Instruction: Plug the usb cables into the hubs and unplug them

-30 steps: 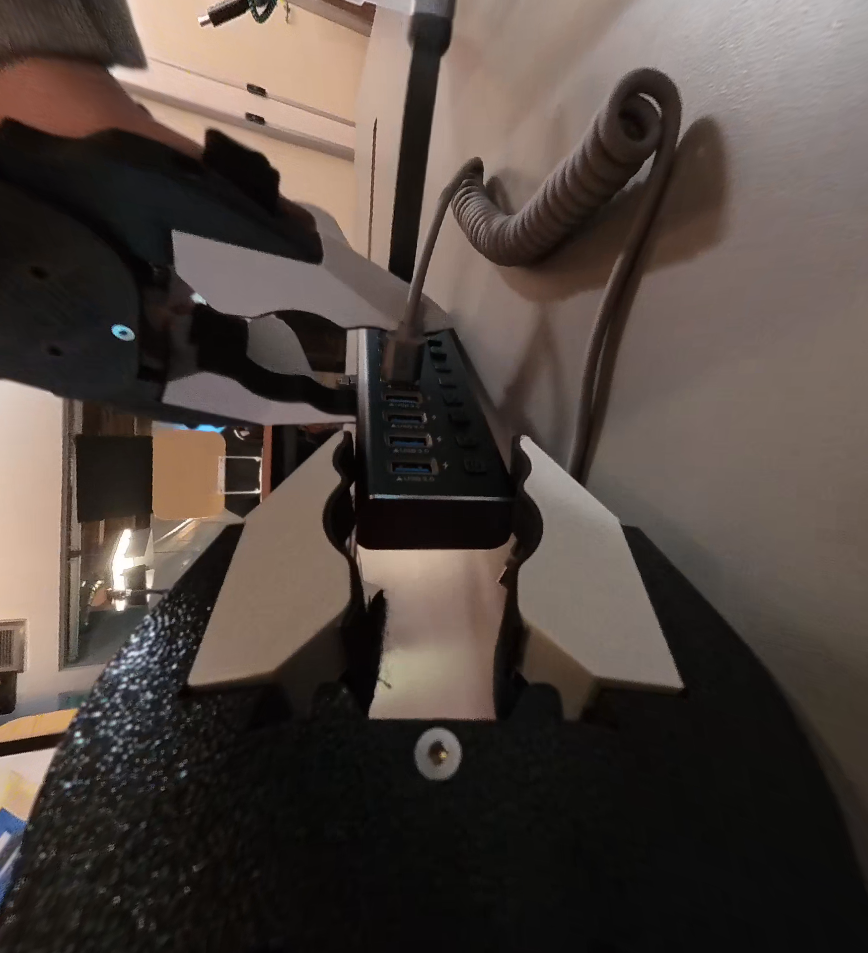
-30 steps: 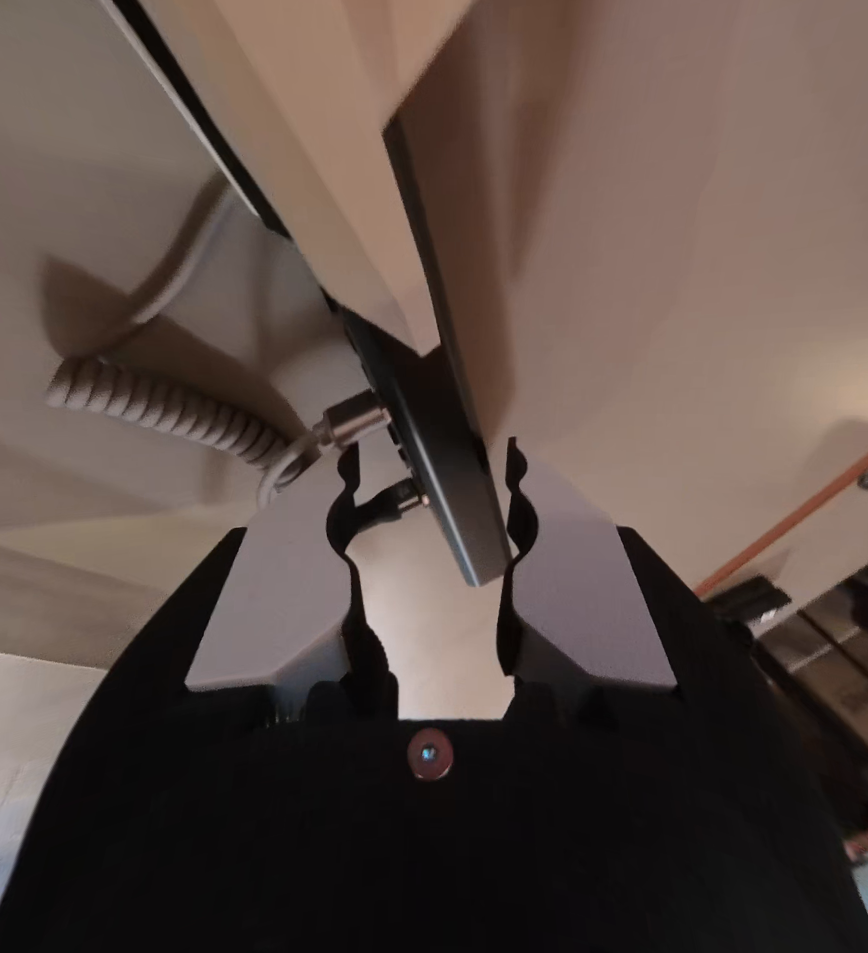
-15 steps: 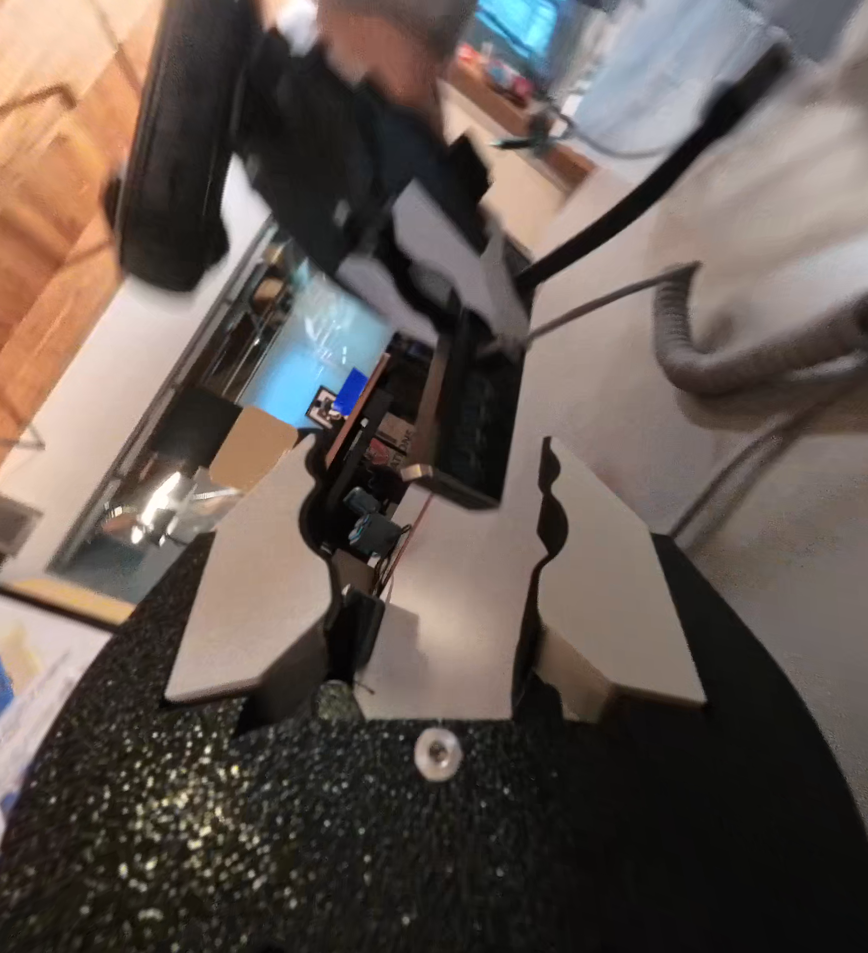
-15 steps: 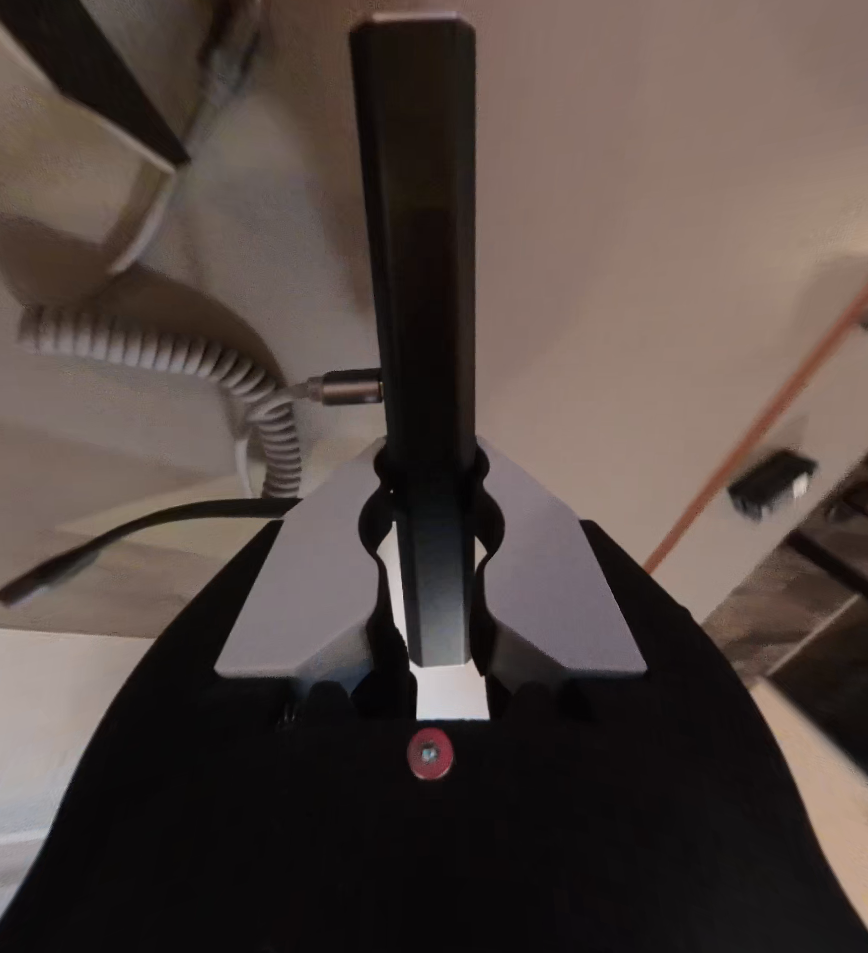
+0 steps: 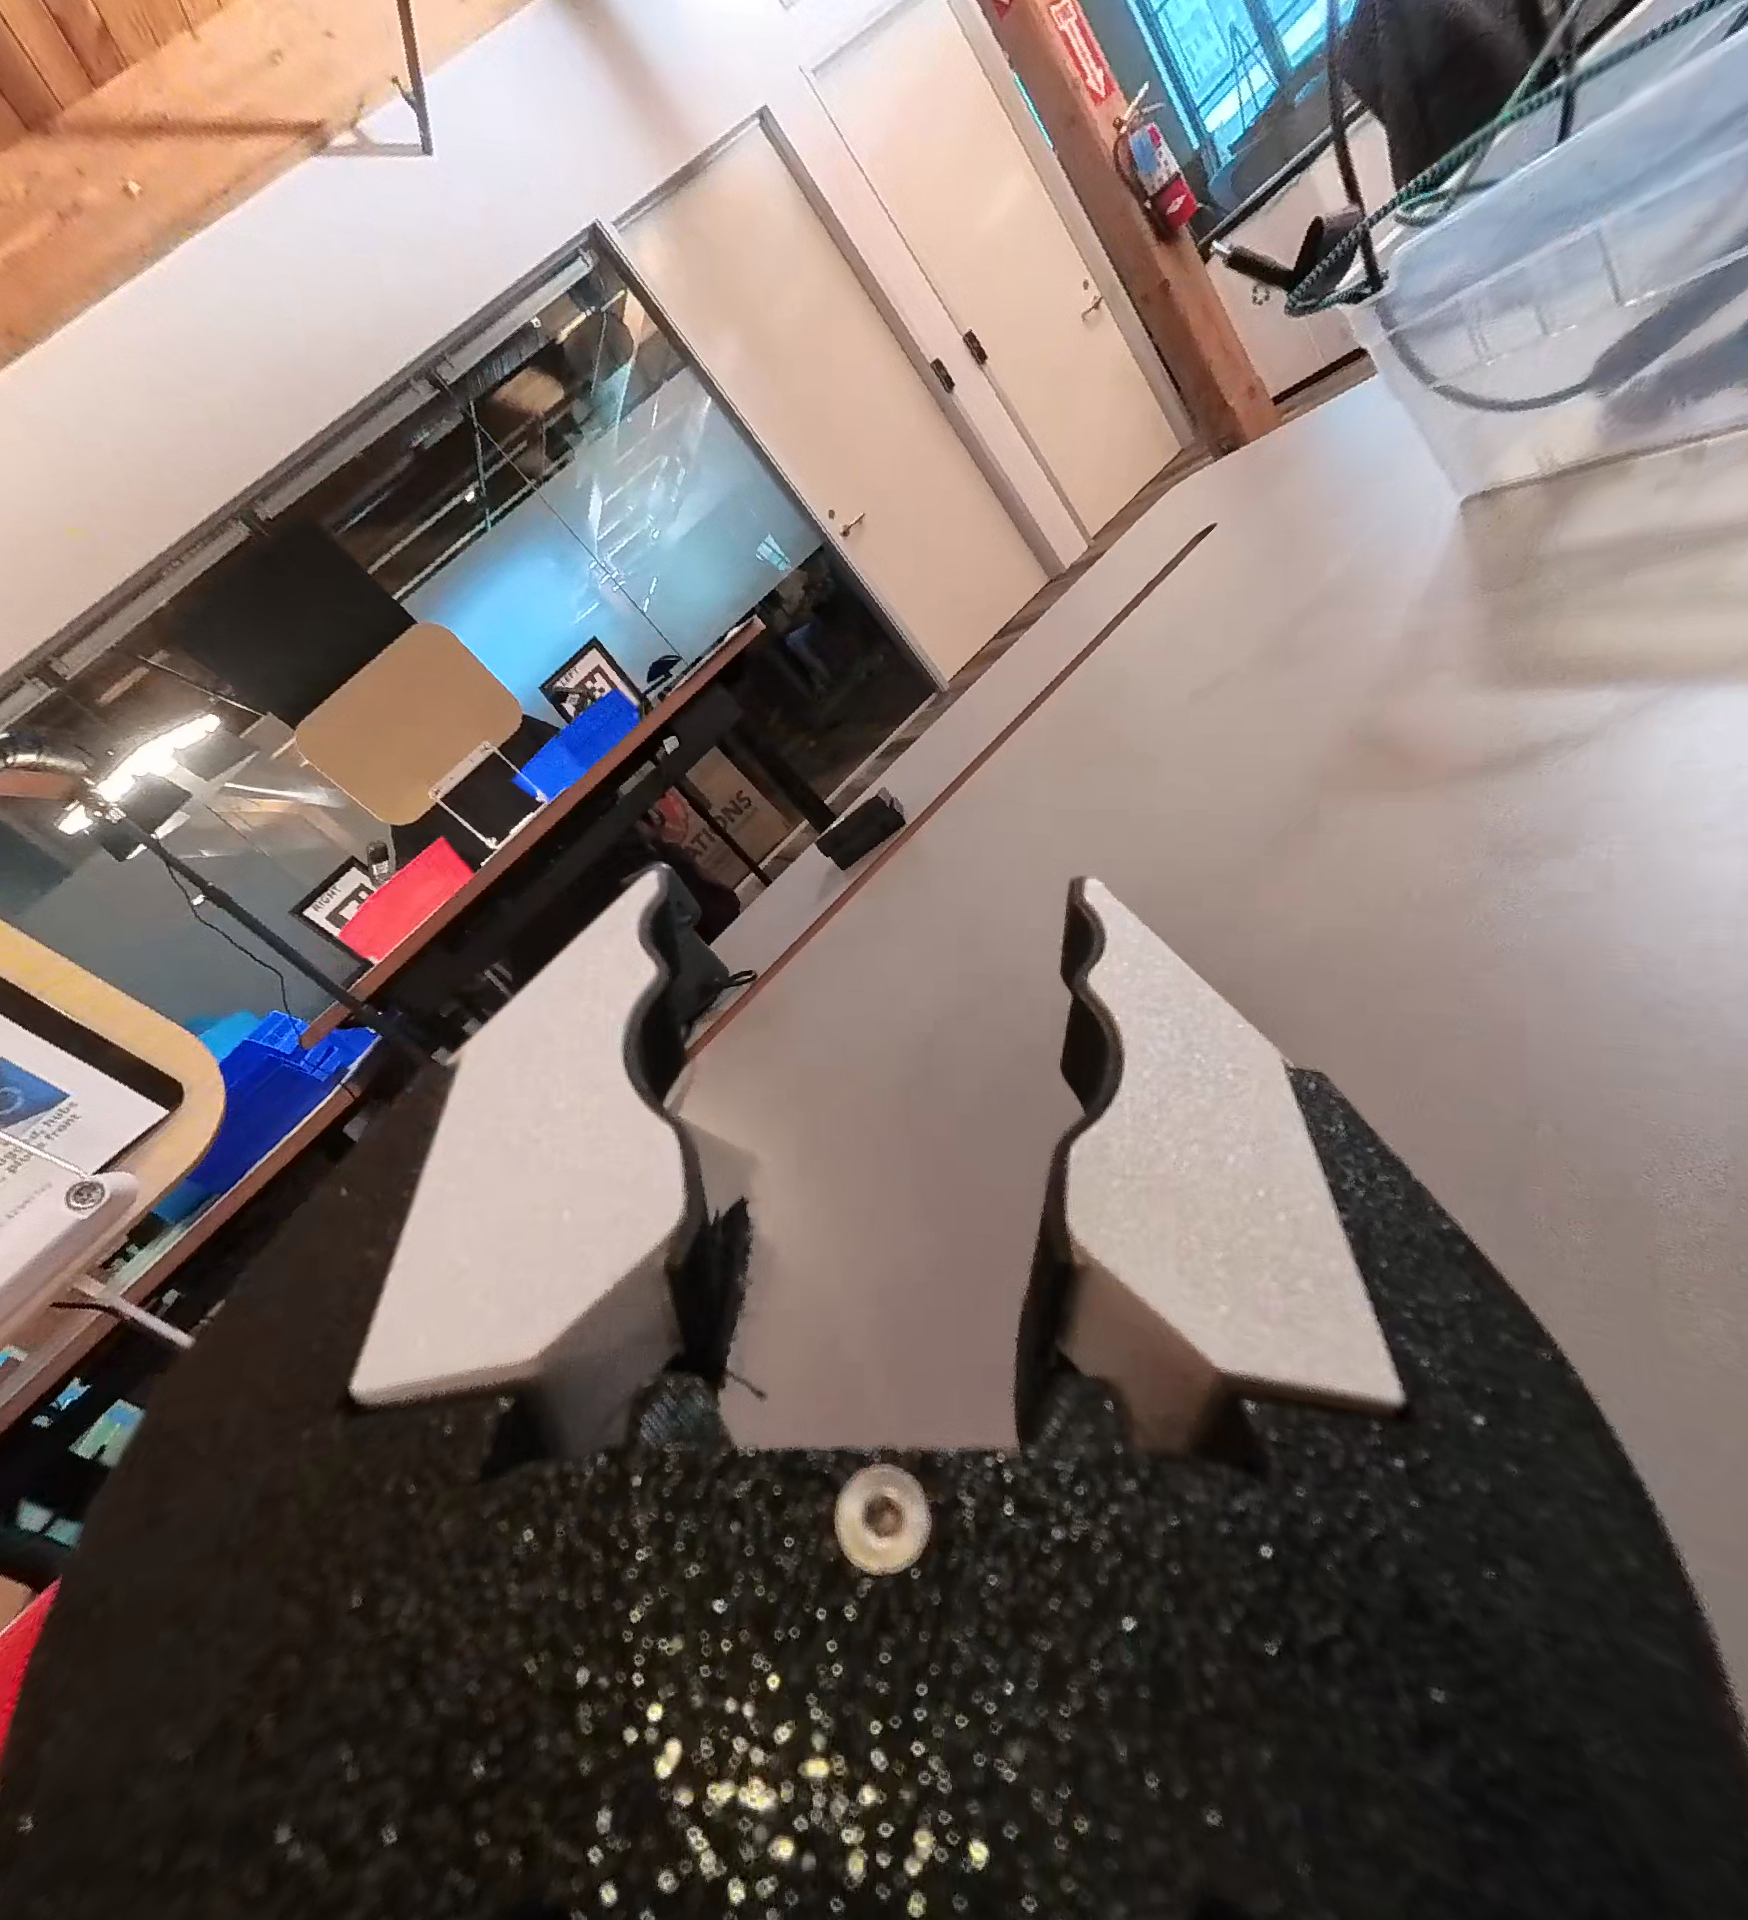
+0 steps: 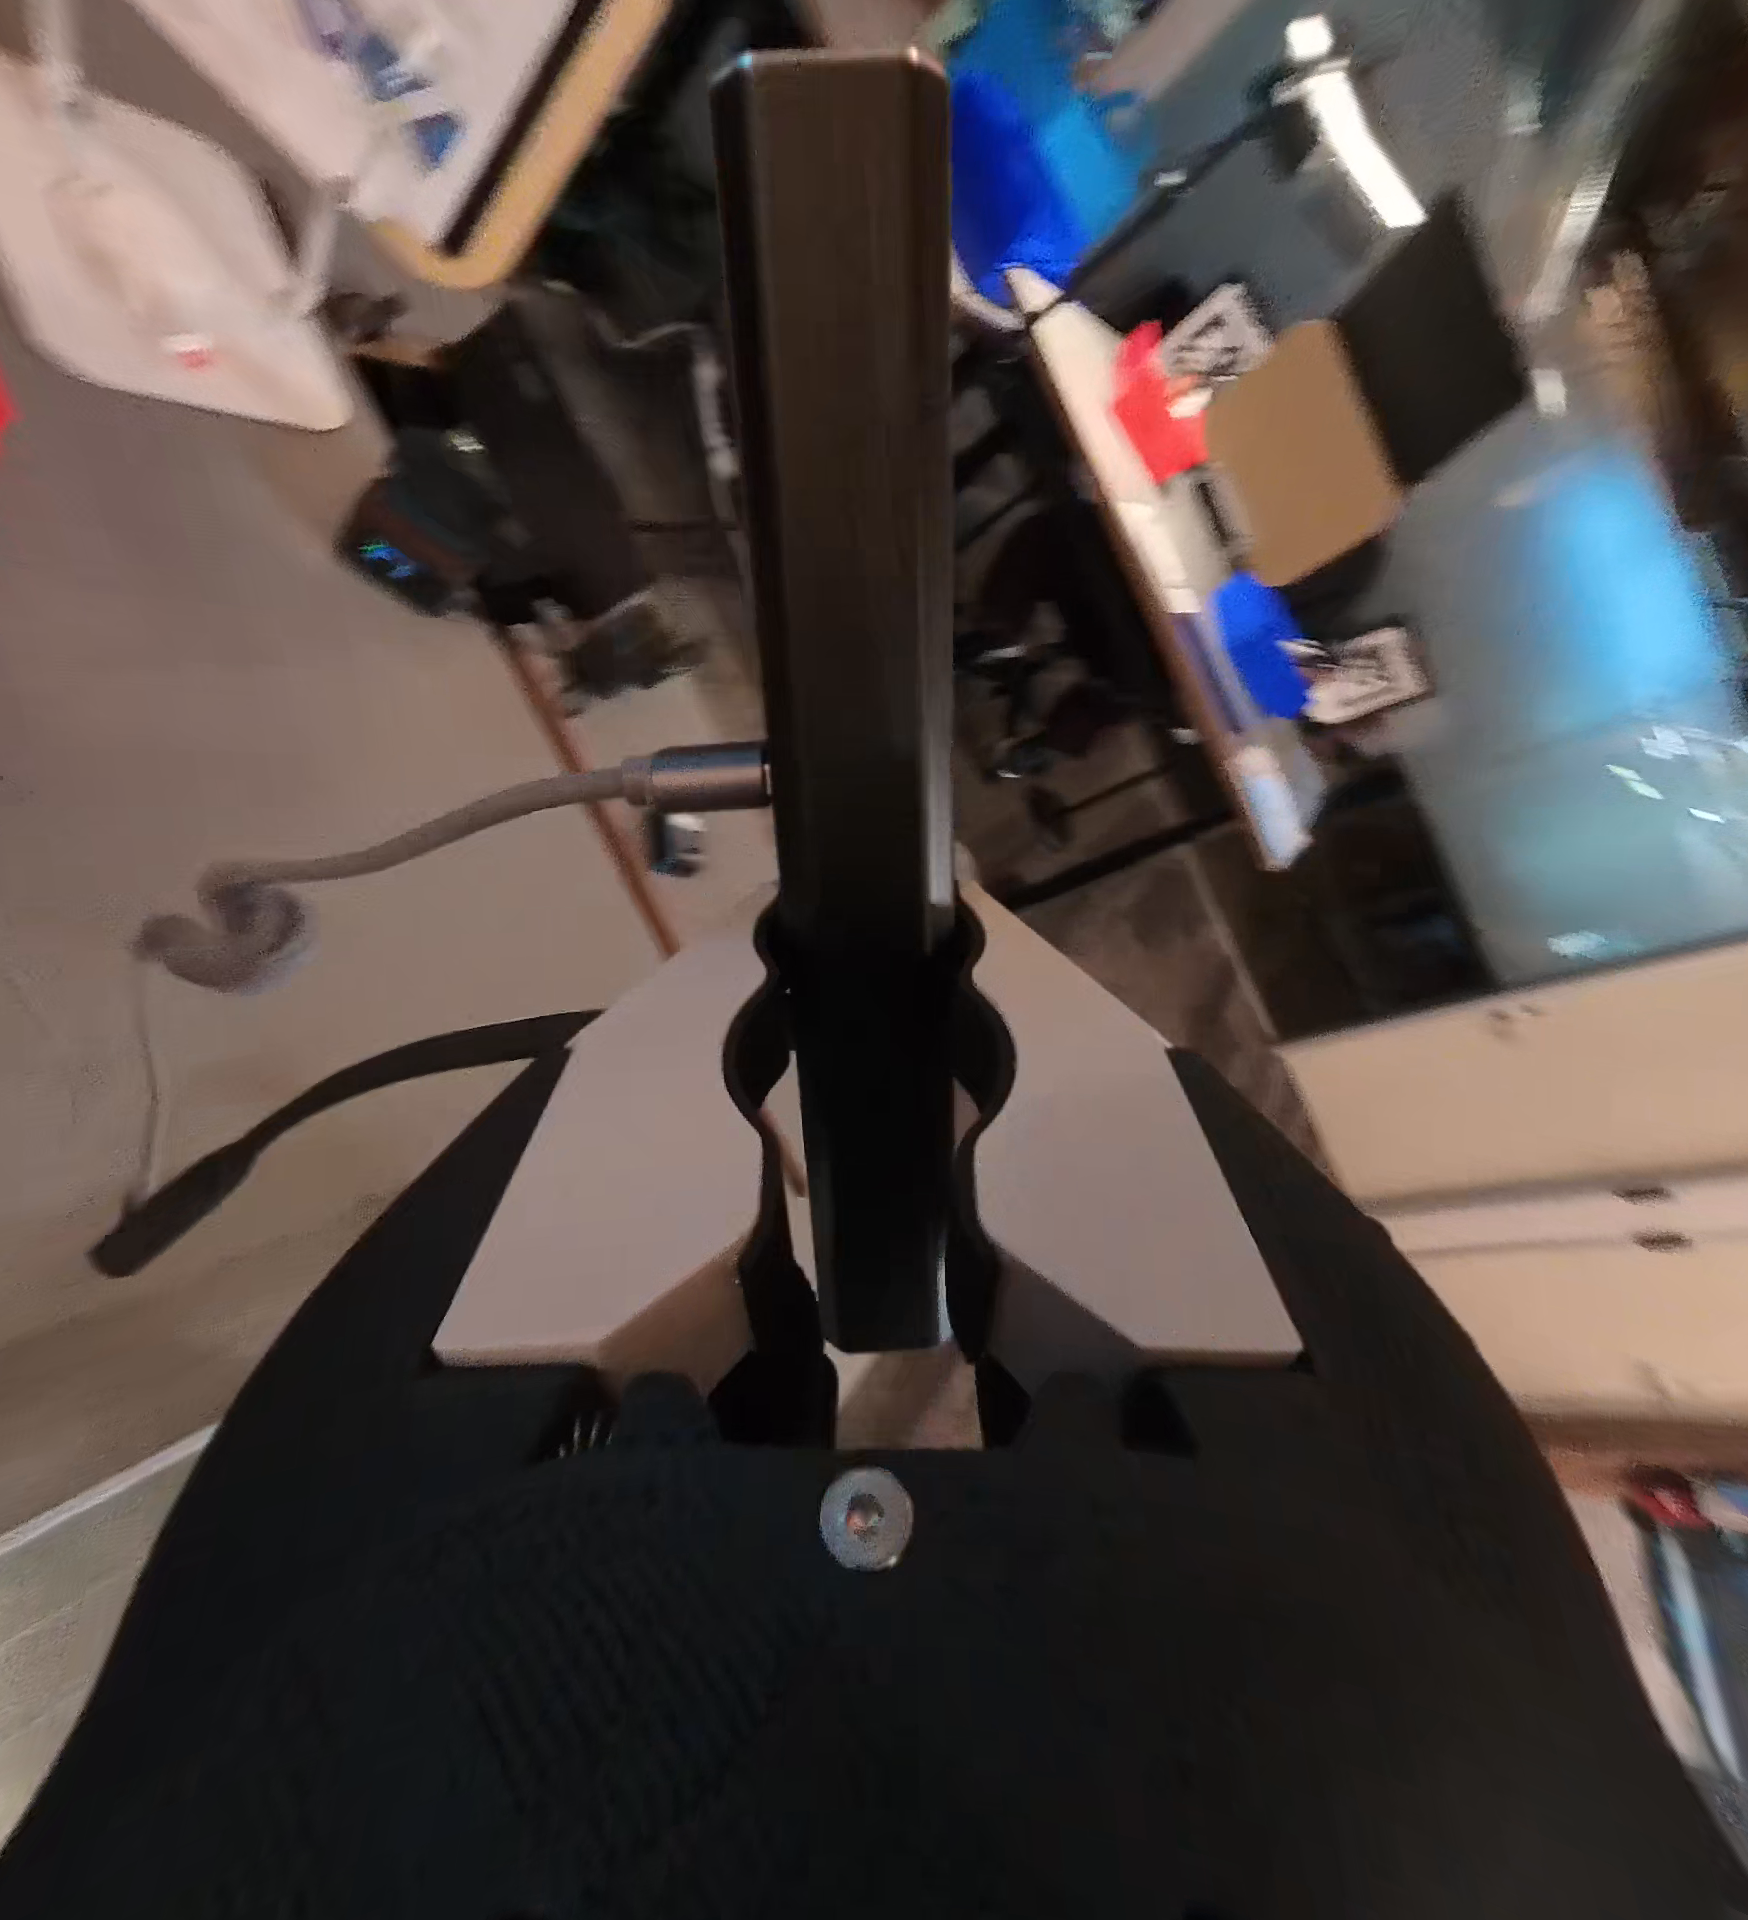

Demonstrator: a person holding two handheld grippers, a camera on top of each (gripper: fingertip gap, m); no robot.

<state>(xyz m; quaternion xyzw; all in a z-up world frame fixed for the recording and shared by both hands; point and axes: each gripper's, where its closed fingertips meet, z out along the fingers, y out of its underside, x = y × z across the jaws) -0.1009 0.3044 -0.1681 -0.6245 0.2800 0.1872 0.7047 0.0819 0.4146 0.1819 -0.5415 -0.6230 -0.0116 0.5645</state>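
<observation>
Clamping the slim black hub [image 6: 849, 520], right claw [image 6: 865, 956]; left claw [image 5: 865, 935] gapes empty.

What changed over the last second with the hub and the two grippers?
The left hand-held gripper let go of the long black USB hub and swung away, open. The right hand-held gripper closed on it and lifted it. The grey cable's metal plug stayed plugged in.

Left wrist view bright, mostly sharp; clear plastic bin [image 5: 1618, 239] at top right smeared, speckled glare on the near black gripper body. Right wrist view dimmer, warm; background heavily motion-blurred, long black hub [image 6: 849, 582] fairly sharp. Wide-angle bending at edges.
</observation>
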